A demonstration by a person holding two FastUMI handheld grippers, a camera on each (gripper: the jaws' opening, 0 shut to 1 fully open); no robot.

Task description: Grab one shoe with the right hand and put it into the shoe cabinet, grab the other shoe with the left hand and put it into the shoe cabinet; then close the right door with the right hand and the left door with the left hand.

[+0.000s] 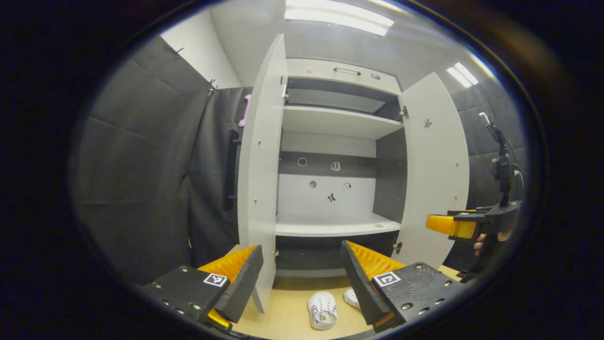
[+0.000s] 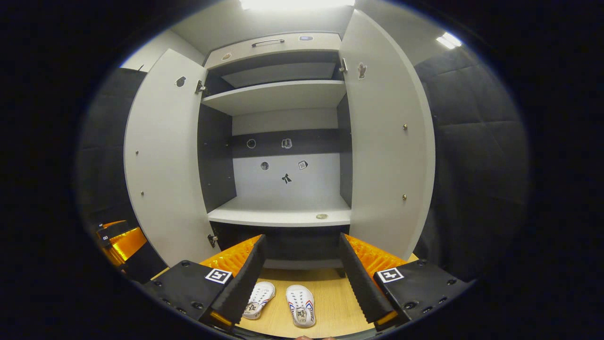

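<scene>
Your left gripper (image 1: 302, 278) hangs with fingers spread wide, nothing between them; your right gripper (image 2: 302, 274) is the same, wide apart and empty. Ahead stands the shoe cabinet (image 2: 283, 141), pale shelves against dark inner walls, left door (image 2: 163, 160) and right door (image 2: 387, 141) both swung open. Small stickers dot its back panel. The two white shoes (image 2: 281, 302) lie side by side on the light wooden floor (image 2: 335, 302) just in front of the cabinet's base, near your fingers. Quilted black cloth lines the booth either side; bright strip lights (image 1: 337, 19) run overhead.
</scene>
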